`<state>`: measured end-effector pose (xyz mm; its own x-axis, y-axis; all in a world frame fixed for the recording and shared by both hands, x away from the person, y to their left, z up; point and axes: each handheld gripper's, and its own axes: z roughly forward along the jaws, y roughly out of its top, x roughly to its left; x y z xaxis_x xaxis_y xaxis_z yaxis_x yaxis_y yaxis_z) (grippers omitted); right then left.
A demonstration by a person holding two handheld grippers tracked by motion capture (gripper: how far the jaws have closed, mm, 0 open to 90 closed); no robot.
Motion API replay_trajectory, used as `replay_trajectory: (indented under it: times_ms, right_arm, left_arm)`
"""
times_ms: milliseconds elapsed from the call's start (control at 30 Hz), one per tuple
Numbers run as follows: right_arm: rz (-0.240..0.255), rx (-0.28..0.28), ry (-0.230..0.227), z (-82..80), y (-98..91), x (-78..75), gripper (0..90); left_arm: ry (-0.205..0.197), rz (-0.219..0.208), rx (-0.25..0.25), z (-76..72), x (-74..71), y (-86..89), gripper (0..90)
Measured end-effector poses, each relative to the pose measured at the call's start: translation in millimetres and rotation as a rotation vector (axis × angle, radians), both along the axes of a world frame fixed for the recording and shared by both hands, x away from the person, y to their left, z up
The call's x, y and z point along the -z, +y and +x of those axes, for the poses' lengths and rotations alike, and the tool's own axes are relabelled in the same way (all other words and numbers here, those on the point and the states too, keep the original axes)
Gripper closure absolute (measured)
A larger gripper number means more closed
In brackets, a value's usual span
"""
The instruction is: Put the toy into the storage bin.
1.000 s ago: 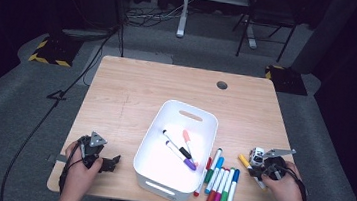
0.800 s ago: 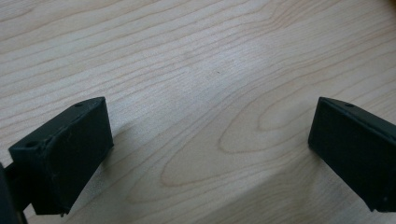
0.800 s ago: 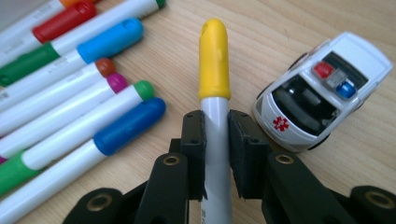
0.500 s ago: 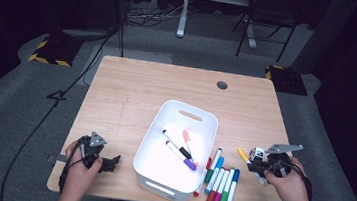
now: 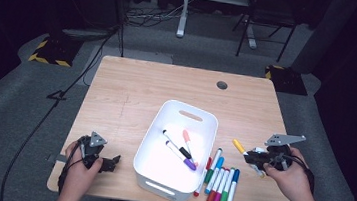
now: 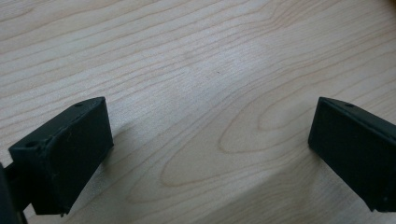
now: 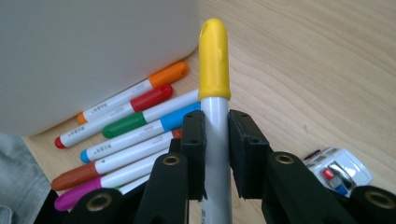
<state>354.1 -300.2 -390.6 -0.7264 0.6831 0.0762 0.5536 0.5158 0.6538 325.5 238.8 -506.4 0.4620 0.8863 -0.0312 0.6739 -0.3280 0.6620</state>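
One yellow-capped marker [image 7: 214,93], clamped between the closed fingers [image 7: 192,149] of the right gripper [image 5: 256,159]; a second ago it sat low by the marker row, now it is lifted clear of the desk [image 5: 132,90], likely bound for the white bin [image 5: 163,134]. Three markers lie in that bin; about seven more [image 5: 218,180] lie just beside it. Left gripper [image 5: 107,162]: fingers wide apart, empty, resting on the desk. Small object [image 7: 338,170] near the right gripper, unidentifiable.
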Motion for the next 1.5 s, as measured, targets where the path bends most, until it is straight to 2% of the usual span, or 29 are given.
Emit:
replay_trajectory:
  times_ms: [133,433,700,967,1133,1500]
  right_arm:
    - [0.004,-0.02,-0.012,2.2,7.3,-9.0,76.6]
    - [0.003,-0.07,-0.065,8.4,26.8,-40.5,76.6]
    - [-0.014,-0.12,-0.084,12.9,48.8,-57.0,76.6]
    - [-0.016,-0.163,-0.093,17.1,76.0,-68.0,76.6]
    - [-0.026,-0.2,-0.099,20.0,94.2,-70.5,76.6]
    - [-0.043,-0.246,-0.11,30.0,130.9,-79.2,76.6]
  left_arm:
    - [0.0,0.0,0.0,0.0,0.0,0.0,0.1]
    - [0.003,0.004,-0.002,-1.1,-0.3,-0.2,0.2]
    - [0.003,0.003,-0.004,-1.2,-0.3,-0.3,0.2]
    - [0.004,0.003,-0.004,-1.2,-0.3,-0.2,0.2]
    - [0.003,0.003,-0.004,-1.2,-0.3,-0.2,0.2]
    - [0.003,0.003,-0.004,-1.2,-0.3,-0.2,0.2]
